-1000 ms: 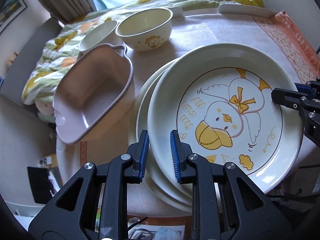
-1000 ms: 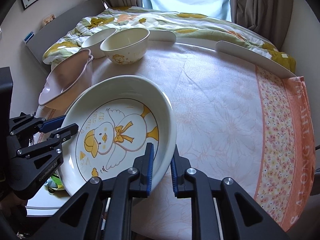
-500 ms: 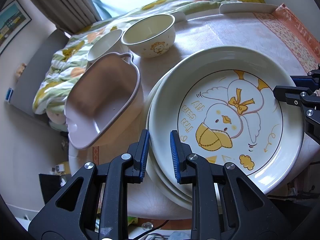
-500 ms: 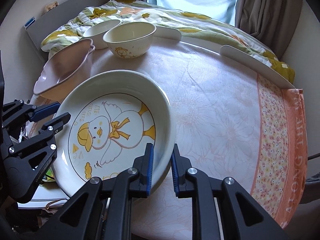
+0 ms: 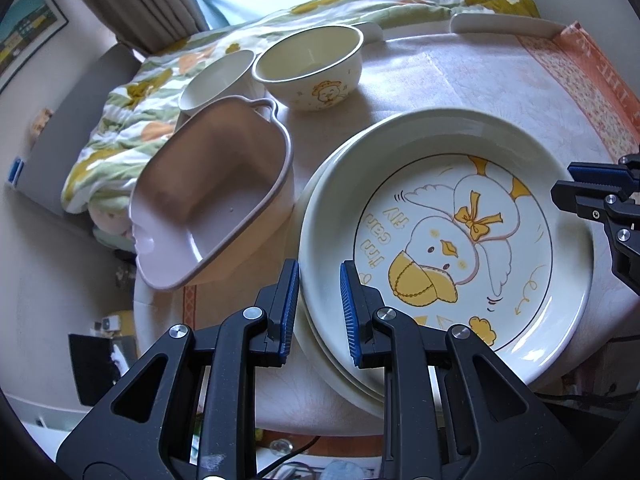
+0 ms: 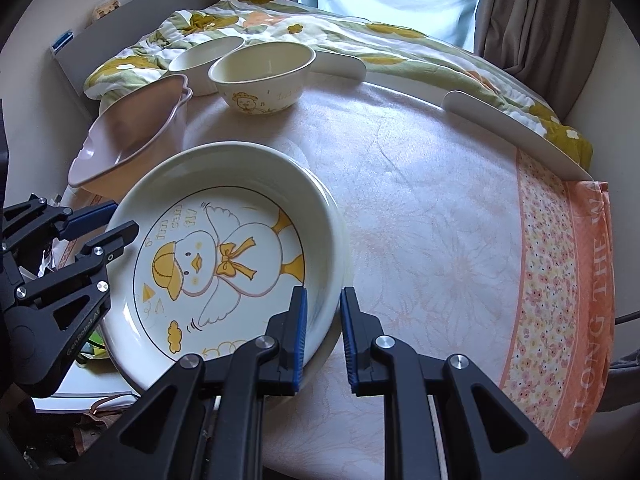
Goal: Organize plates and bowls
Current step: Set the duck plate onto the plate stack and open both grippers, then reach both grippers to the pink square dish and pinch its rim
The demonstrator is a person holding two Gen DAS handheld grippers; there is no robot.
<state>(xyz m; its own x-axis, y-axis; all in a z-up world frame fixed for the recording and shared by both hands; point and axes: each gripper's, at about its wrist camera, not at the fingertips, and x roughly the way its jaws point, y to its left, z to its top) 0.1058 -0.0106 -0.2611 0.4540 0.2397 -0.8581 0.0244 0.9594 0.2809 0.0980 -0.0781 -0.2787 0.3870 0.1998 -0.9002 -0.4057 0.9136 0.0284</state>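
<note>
A cream plate with a yellow duck picture (image 5: 448,224) (image 6: 224,256) lies on top of a stack of plates (image 5: 320,344) at the table's near left corner. My left gripper (image 5: 319,312) straddles its near rim, jaws a little apart around the rim. My right gripper (image 6: 323,332) straddles the opposite rim, jaws slightly apart, no longer squeezing it. A cream bowl with a duck print (image 5: 310,68) (image 6: 262,76), a plain white bowl (image 5: 216,80) (image 6: 204,58) and a pink heart-shaped dish (image 5: 212,196) (image 6: 132,144) stand behind.
The round table has a pale floral cloth (image 6: 440,208) with an orange border (image 6: 568,280). White edge guards (image 6: 516,136) line the far rim. A bed with a flowered quilt (image 6: 360,36) lies beyond. Clutter sits below the table's left edge.
The duck plate has come down onto the plate stack. My right gripper's jaws have opened from the rim, and both grippers have shifted slightly with the plate.
</note>
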